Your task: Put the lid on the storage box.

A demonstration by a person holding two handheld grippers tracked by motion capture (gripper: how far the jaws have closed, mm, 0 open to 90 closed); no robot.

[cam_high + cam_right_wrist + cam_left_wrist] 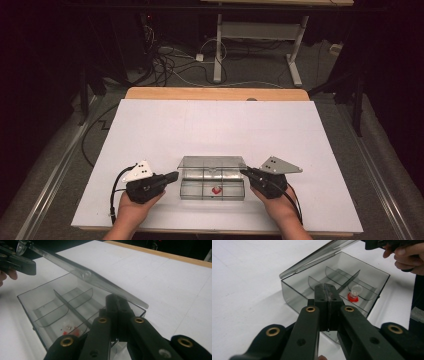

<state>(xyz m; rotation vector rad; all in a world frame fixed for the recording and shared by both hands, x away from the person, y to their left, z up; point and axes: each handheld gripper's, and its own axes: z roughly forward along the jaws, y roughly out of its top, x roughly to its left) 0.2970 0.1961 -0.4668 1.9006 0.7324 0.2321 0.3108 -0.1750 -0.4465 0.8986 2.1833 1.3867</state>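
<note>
2 grippers sit at the near edge of the table, one at each end of a clear box [212,182]. The left gripper [172,176] is in the person's left hand [131,209]; its jaws are pressed together with nothing between them, and in the left gripper view their tips [327,288] lie over the box's near wall. The right gripper [243,172], in the right hand [281,209], also has its jaws closed; in the right gripper view their tips [115,300] sit just under the raised lid's [82,275] edge, but whether they touch the lid I cannot tell. The box stands between the 2 grippers, its lid [212,163] tilted up and back on the far side. Inside, thin dividers [342,280] split it into compartments, and 1 small red and clear piece [216,190] lies in a compartment on the near side, toward the right gripper's end; the left gripper view shows it as a clear cap on a red base [354,293]. The box rests on a white sheet [215,125] that covers most of the wooden table [215,93], whose bare far edge shows beyond it. Past the table the room is dark, with tangled cables [165,60] on a grey floor [260,70] and the white legs of another desk [218,45].
</note>
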